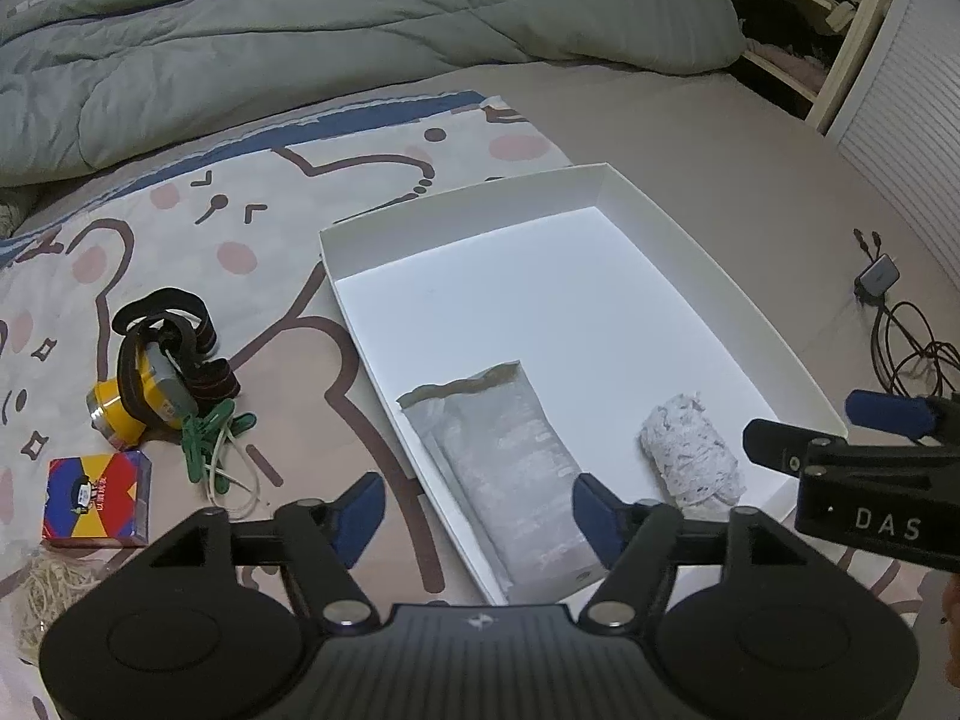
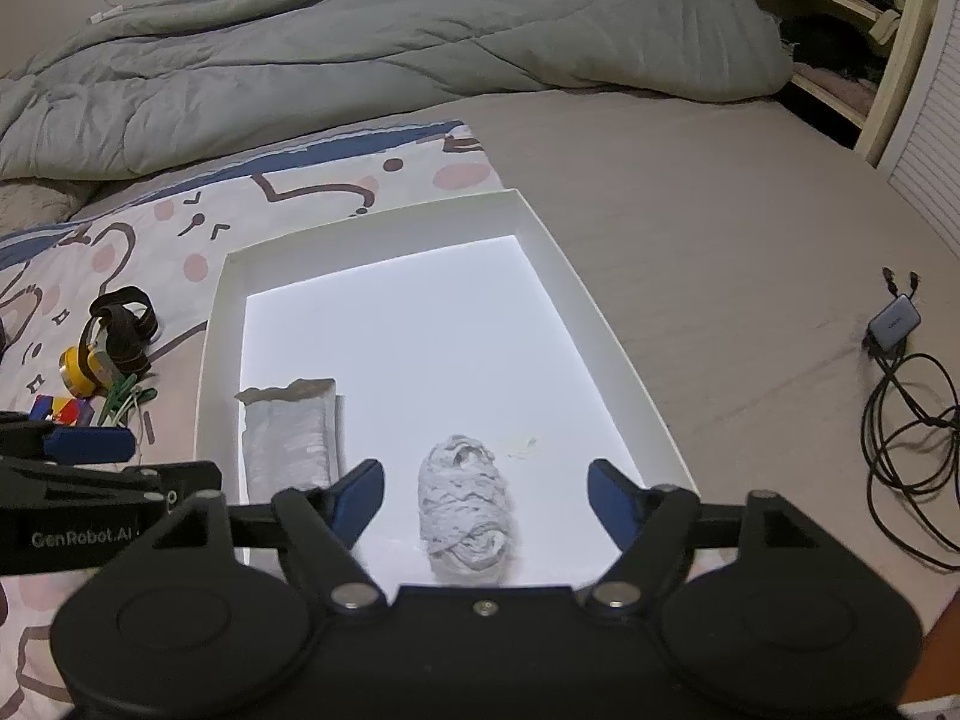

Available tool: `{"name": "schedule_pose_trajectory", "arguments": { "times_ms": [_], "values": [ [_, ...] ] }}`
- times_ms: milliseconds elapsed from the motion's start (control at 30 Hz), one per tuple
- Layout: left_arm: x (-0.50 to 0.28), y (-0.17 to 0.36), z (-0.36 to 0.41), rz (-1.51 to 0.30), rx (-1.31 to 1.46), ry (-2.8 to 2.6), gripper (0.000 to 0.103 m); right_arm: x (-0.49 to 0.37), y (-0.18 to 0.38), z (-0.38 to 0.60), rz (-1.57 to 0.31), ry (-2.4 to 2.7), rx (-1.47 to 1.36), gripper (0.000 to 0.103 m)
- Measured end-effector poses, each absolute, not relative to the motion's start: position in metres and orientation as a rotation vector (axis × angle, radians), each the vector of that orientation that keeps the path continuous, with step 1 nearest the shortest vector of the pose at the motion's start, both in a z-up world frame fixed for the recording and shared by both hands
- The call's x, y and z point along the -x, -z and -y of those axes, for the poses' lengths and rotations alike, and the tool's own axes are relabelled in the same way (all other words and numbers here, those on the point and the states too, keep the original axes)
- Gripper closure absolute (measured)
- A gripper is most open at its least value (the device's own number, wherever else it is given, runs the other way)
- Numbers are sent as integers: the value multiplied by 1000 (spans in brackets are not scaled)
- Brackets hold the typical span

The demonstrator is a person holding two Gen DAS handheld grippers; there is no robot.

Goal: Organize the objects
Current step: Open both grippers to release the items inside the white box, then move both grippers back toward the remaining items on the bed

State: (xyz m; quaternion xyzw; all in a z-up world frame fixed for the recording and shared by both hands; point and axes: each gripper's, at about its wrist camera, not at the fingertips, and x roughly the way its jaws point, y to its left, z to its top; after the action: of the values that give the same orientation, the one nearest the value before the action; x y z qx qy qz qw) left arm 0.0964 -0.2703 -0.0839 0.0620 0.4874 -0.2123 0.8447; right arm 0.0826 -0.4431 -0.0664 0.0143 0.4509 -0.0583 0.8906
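Left wrist view: left gripper (image 1: pixel 477 507) spread, empty, above grey pouch (image 1: pixel 510 468) lying in white box (image 1: pixel 660 210); headlamp (image 1: pixel 150 378), green clips (image 1: pixel 210 438), card box (image 1: pixel 96 501) outside. Right wrist view: right gripper (image 2: pixel 486 495) spread around yarn ball (image 2: pixel 465 504), not pinching.

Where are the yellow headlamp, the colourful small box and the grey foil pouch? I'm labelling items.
yellow headlamp (image 1: pixel 120 414), left wrist view, yellow body.
colourful small box (image 1: pixel 96 501), left wrist view, top face.
grey foil pouch (image 1: pixel 504 462), left wrist view, middle.
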Motion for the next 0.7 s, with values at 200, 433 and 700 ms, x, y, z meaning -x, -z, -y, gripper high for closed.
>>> {"name": "schedule_pose_trajectory", "arguments": {
  "times_ms": [200, 433, 700],
  "values": [
    [-96, 81, 264, -1012, -152, 418, 13, -78, 67, 443, -934, 135, -25, 18],
    [-97, 75, 247, -999, -145, 374, 7, -73, 65, 448, -913, 166, -70, 4],
    [-99, 66, 223, -981, -114, 328, 4, -70, 61, 442, -886, 158, -80, 0]
  ]
}}
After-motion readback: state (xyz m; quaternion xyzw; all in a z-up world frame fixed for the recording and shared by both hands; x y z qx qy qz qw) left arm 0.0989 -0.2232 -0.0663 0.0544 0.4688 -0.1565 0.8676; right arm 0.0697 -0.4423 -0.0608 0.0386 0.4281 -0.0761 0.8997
